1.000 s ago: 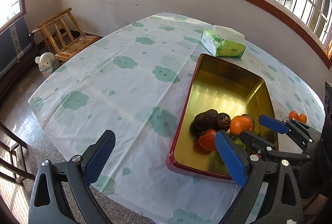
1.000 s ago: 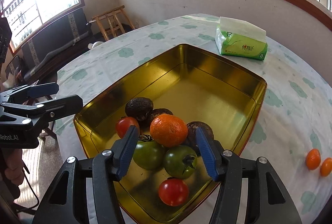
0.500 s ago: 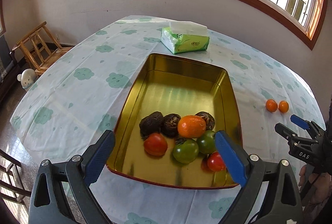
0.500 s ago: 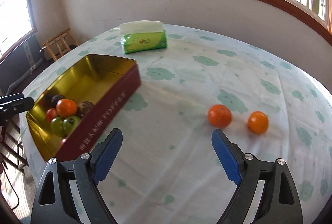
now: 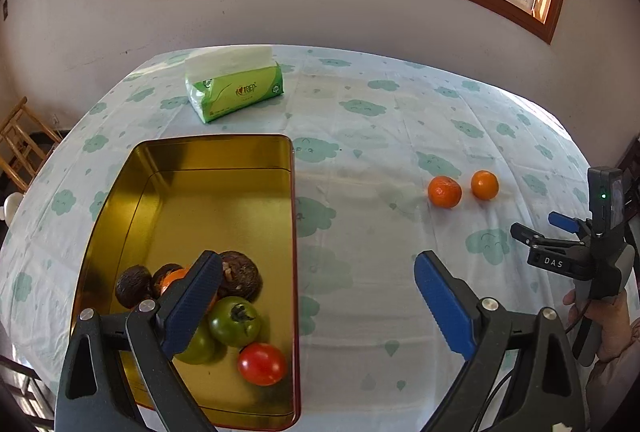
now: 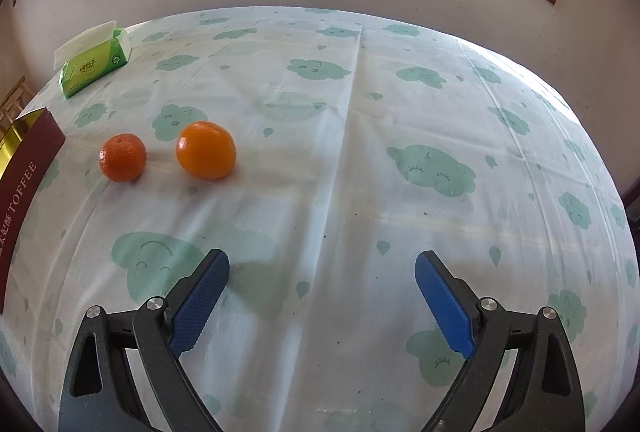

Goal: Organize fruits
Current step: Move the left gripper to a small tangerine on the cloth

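A: Where were the loose fruits?
B: Two oranges (image 6: 206,149) sat on the tablecloth (image 6: 360,152), at 10 o'clock off my right gripper (image 6: 322,294). Its jaws had just been opening, spread wide, nothing between.
A: Left?
B: Left gripper (image 5: 318,306) spread too, over the gold tin's (image 5: 192,160) edge.

Your right gripper (image 6: 322,292) has just been opening; its jaws stand wide with only bare tabletop (image 6: 360,192) between them. Up to your left, two oranges (image 6: 123,157) (image 6: 206,149) sit close together but apart. The tin's red wall (image 6: 24,168) shows at the left edge, the tissue pack (image 6: 94,64) beyond it.
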### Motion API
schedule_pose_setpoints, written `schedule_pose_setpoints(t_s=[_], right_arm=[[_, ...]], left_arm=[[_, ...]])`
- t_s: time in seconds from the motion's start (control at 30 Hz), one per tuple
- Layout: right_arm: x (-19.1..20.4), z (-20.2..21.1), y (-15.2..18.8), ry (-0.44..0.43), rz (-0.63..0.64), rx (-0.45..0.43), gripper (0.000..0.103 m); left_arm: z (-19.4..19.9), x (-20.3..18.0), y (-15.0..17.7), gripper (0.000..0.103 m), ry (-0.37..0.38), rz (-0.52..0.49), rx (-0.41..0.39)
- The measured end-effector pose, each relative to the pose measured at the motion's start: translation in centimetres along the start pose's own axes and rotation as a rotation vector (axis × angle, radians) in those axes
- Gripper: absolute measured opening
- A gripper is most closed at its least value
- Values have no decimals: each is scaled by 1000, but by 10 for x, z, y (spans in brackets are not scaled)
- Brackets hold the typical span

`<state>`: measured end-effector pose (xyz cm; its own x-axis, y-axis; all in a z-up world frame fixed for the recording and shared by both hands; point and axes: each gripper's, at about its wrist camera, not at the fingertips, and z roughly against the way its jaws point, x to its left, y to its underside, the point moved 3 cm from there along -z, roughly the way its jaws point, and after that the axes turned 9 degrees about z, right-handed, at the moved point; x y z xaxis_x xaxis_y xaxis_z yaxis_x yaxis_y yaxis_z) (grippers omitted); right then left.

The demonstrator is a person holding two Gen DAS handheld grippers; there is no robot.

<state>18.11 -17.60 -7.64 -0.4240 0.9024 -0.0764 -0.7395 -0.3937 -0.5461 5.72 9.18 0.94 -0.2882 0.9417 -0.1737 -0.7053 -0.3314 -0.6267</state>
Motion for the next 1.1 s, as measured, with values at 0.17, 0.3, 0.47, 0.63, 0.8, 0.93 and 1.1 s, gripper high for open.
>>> schedule_pose_setpoints(t_s=[0.17, 0.3, 0.47, 0.63, 0.8, 0.93, 1.1], right_arm=[[0, -11, -11, -31, 25, -5, 100], [-4, -18, -14, -68, 25, -9, 103], [-4, -18, -13, -71, 32, -14, 103], [-4, -18, -13, -71, 31, -14, 103], [-4, -18, -13, -71, 31, -14, 103], [-4, -18, -13, -71, 31, -14, 103], [-4, -18, -13, -71, 31, -14, 103]], left_arm=[[-19, -31, -9, 95, 20, -35, 9], [-37, -50, -14, 95, 30, -61, 28], [-56, -72, -14, 95, 48, -101, 42], [-74, -91, -10, 94, 69, -135, 63], [-86, -106, -9, 93, 113, -163, 76], [-98, -116, -12, 82, 120, -184, 79], [-115, -123, -16, 71, 135, -185, 109]])
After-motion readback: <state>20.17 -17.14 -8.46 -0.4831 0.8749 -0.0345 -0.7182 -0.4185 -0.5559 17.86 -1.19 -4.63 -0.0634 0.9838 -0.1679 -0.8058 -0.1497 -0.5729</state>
